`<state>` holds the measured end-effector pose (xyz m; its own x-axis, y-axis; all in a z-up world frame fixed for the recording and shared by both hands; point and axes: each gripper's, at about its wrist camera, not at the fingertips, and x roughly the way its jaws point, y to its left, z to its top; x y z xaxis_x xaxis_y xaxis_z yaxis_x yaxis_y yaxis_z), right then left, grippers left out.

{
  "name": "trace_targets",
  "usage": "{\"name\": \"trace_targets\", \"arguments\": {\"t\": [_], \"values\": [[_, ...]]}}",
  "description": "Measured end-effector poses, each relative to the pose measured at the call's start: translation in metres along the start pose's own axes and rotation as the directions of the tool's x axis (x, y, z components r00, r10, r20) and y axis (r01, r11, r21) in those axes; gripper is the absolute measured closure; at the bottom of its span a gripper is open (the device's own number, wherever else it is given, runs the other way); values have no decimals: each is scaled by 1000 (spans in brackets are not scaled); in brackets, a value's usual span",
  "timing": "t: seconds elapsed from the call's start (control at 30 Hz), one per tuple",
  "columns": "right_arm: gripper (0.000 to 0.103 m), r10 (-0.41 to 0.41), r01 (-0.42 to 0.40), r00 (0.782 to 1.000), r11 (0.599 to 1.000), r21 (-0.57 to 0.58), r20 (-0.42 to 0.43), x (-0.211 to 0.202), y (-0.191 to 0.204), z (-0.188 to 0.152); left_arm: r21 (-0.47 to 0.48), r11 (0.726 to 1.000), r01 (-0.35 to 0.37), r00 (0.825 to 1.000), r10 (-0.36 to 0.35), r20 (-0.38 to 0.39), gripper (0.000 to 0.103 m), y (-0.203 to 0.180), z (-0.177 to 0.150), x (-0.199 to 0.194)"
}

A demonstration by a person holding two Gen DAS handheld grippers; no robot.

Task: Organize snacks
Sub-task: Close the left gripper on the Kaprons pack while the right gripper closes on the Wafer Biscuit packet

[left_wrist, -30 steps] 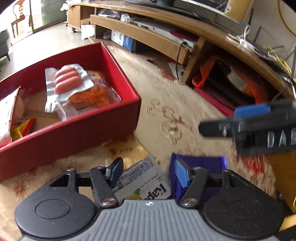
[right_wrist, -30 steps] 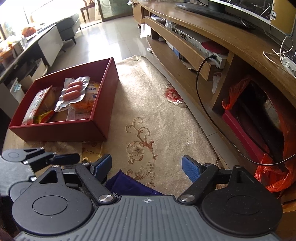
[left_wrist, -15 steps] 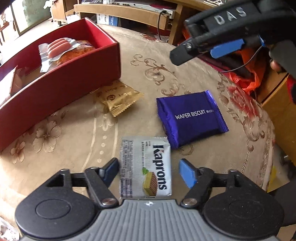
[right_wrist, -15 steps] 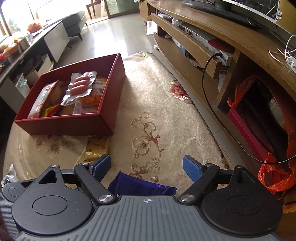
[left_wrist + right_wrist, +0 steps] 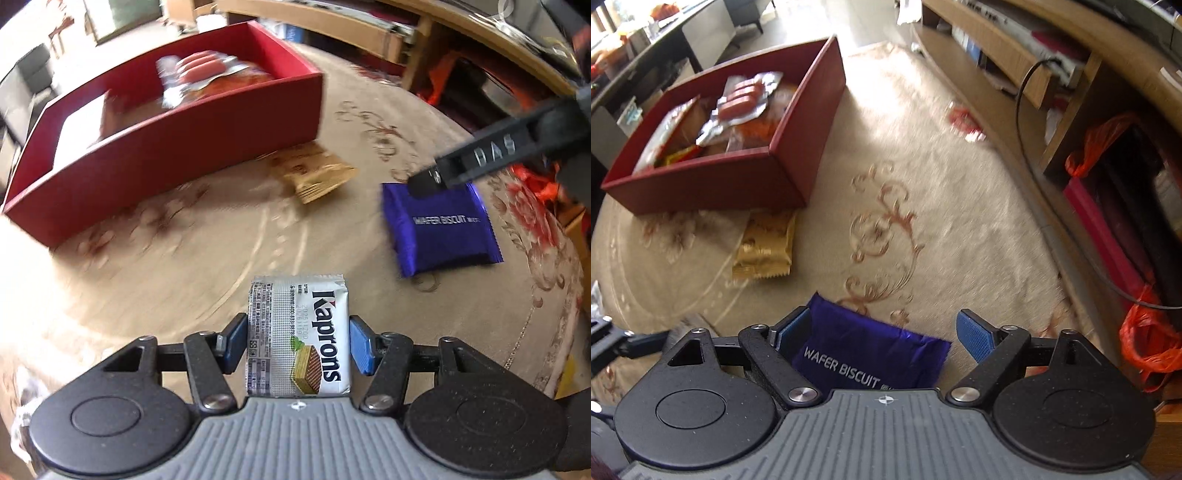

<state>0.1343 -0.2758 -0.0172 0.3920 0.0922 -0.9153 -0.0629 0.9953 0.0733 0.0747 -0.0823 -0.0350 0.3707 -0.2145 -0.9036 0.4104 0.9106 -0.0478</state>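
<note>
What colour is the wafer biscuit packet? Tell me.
Deep purple-blue with silver lettering; the wafer biscuit packet shows best in the left wrist view.

We see a small silver-white foil wafer packet printed "Kaprons", flat on its back; a glossy purple "WAFER BISCUIT" pouch lying flat nearby; a crinkled gold wrapper just beside the open red cardboard box holding sausages and other packets.

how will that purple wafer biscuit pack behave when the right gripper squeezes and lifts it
The wafer biscuit pack looks puffy, so it will probably give before the right gripper gets firm hold. Its glossy film may be slippery. The wafers inside could crack under a hard squeeze. It seems light.
</note>
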Motion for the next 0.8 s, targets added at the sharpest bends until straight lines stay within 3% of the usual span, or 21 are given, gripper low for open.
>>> {"name": "trace_targets", "arguments": {"t": [0.2,0.3,0.4,0.5,0.6,0.7,0.8], "values": [[11,56,-55,997,998,34,-44,3,6,-14,-62,998,-10,1000,10,-9,51,15,-10,-8],[11,121,-115,991,989,94,-61,-8,10,-30,-78,997,-3,1000,3,0,51,22,-11,-12],[11,179,-174,982,982,76,-68,-21,21,-48,-89,996,0,1000,0,-6,51,27,-12,-13],[11,65,-66,998,997,-45,-15,-32,39,-53,-94,996,-4,1000,3,-10,51,29,-15,-15],[11,-35,46,998,974,-223,53,-31,55,-40,-103,995,-2,1000,1,-10,51,32,-18,-15],[10,-21,33,999,949,-313,40,-18,57,-23,-117,993,10,1000,-12,-12,51,35,-18,-14],[11,6,-6,1000,951,-310,-2,-1,55,-15,-128,992,24,999,-27,-20,51,37,-18,-12]]}}
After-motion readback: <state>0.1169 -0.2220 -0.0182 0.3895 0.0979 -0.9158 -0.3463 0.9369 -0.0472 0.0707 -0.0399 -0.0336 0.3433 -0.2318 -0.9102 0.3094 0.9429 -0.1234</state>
